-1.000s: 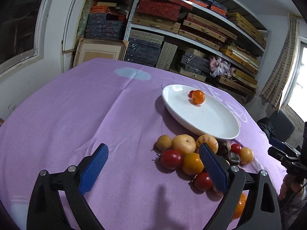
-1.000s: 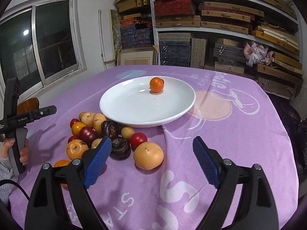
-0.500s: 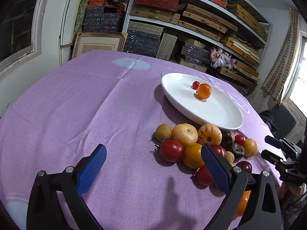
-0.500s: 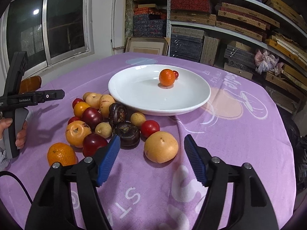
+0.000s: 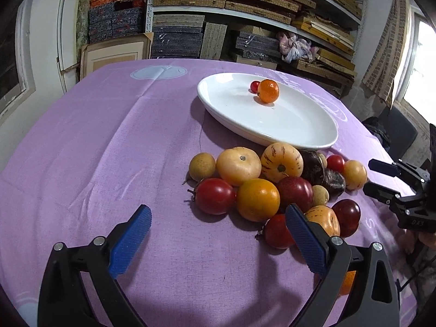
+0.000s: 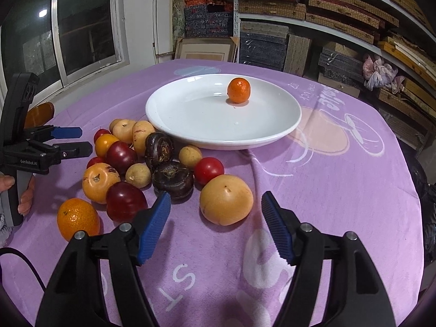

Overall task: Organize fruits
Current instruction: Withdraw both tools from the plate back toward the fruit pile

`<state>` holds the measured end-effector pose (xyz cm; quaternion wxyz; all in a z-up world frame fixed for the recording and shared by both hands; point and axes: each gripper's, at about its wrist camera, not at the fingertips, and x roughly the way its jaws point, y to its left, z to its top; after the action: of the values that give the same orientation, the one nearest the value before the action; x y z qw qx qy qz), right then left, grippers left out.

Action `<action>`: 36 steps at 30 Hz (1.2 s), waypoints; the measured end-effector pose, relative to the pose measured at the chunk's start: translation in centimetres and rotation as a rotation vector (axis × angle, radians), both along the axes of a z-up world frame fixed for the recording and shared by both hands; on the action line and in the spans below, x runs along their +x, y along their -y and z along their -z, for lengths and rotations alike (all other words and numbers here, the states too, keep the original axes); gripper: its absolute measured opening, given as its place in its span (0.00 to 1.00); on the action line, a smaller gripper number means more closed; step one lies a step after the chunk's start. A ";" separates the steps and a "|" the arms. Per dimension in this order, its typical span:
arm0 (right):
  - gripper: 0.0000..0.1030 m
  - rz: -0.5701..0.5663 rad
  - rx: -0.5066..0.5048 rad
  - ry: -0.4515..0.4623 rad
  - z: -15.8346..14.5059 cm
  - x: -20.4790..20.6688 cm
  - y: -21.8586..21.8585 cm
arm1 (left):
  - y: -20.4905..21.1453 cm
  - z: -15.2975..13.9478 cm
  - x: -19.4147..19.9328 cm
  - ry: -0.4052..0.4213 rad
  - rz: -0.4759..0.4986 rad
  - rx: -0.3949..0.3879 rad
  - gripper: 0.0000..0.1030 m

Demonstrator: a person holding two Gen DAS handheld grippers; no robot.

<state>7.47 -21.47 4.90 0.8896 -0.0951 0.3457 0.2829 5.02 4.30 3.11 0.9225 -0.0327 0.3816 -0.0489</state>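
A white oval plate point(image 5: 294, 125) point(image 6: 190, 114) holds an orange mandarin point(image 5: 268, 90) point(image 6: 239, 90) and a small red tomato point(image 5: 255, 86). A pile of fruits point(image 5: 261, 182) point(image 6: 141, 163) lies on the purple cloth in front of it. My left gripper point(image 5: 218, 229) is open and empty, just short of a red tomato point(image 5: 215, 196) and an orange fruit point(image 5: 257, 199). My right gripper point(image 6: 216, 212) is open and empty, its blue pads either side of a big yellow fruit point(image 6: 226, 199), just short of it. Each gripper shows in the other's view point(image 5: 392, 179) point(image 6: 65, 141).
The round table's purple cloth point(image 5: 109, 136) point(image 6: 340, 190) has bare room left of the pile and right of the plate. Shelves of stacked boxes point(image 5: 245, 13) stand behind the table, a window point(image 6: 54, 27) at the left.
Both grippers have moved forward and down toward the fruit pile. My right gripper's jaws have narrowed and now stand either side of the big yellow fruit.
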 end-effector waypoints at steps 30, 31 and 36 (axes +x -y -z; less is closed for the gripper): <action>0.83 0.002 0.016 -0.023 0.2 0.5 0.3 | -1.7 0.5 2.2 -0.034 0.001 0.121 0.65; 0.83 0.002 0.016 -0.023 0.2 0.5 0.3 | -1.3 0.6 2.2 -0.035 0.019 0.129 0.62; 0.83 -0.005 0.014 -0.020 0.2 0.4 0.1 | -0.8 1.0 2.6 -0.052 0.061 0.100 0.51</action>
<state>7.83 -21.62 4.68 0.8860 -0.0871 0.3524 0.2886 7.64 5.14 2.13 0.9109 0.0238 0.4080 -0.0571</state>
